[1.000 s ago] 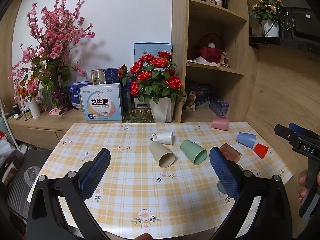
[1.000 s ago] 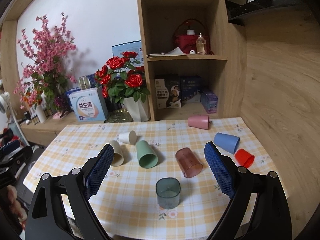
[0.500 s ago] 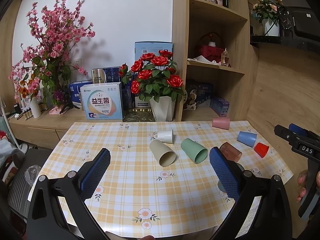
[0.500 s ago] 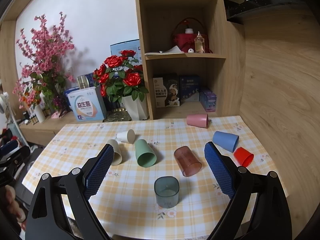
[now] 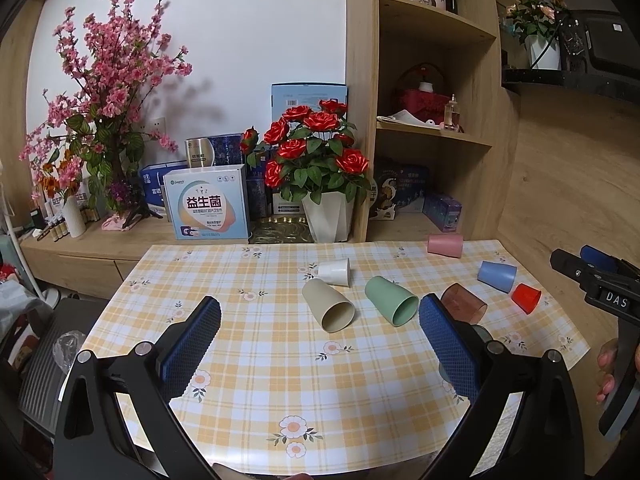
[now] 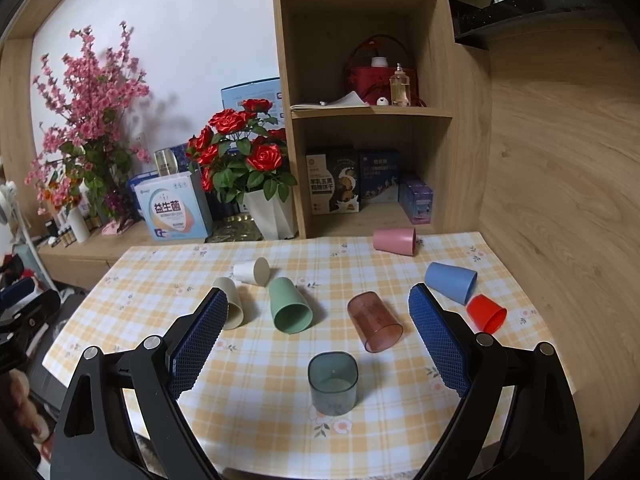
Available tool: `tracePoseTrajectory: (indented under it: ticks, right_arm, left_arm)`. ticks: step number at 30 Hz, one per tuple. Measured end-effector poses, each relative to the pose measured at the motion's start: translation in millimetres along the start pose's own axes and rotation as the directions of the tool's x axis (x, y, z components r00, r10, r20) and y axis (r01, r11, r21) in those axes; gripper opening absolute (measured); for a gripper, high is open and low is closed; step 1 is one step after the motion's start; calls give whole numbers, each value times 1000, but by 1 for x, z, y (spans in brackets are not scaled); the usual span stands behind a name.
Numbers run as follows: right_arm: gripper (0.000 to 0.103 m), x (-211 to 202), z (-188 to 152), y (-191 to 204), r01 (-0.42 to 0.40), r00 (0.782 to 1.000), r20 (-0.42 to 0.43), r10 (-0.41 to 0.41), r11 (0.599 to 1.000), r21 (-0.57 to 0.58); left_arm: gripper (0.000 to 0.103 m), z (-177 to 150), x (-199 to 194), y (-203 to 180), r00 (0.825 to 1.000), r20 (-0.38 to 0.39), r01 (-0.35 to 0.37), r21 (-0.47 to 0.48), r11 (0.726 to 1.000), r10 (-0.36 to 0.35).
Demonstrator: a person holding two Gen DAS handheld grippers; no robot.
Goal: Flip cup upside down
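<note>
Both finger pairs spread wide, nothing between them: my left gripper (image 5: 320,332) and right gripper (image 6: 316,334) each hover above the near edge of the checked table (image 6: 256,392), blue pads facing inward. Closest to the right gripper, centred between its fingers, I see the dark teal cup (image 6: 333,383) standing upright, mouth up, not touched. Just behind it the translucent brown cup (image 6: 375,322) lies on its side, mouth toward me. Left of that the green cup (image 6: 290,306) lies on its side, then the beige cup (image 6: 234,307), partly behind my left finger pad in the right view. White cup (image 6: 252,271) lies behind those two. Right side: blue cup (image 6: 451,282) and red cup (image 6: 486,313) both tipped over, near each other; pink cup (image 6: 395,241) on its side at the far edge. From the left view the teal cup is mostly hidden behind the right finger. Rose pot (image 5: 320,184) and boxes sit on the shelf behind the table.
</note>
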State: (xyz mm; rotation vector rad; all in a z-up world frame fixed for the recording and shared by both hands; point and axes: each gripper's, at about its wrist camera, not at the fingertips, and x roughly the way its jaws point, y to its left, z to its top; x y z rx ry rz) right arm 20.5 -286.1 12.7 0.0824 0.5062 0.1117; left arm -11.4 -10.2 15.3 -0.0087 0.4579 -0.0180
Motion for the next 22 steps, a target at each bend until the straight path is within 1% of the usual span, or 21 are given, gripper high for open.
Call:
tracePoseTrajectory:
  ticks: [13, 18, 22]
  right_arm:
    - [89, 3, -2, -1, 6, 1000, -6, -6, 1000, -2]
    - [89, 6, -6, -1, 11, 1000, -7, -11, 1000, -6]
    - [89, 13, -13, -2, -2, 999, 32, 3, 999, -35]
  left_arm:
    - [97, -2, -1, 3, 1000, 7, -2, 1, 1000, 2]
    - [97, -2, 5, 1, 1000, -7, -3, 0, 1000, 3]
    - [97, -7, 14, 2, 1000, -12, -7, 7, 1000, 7]
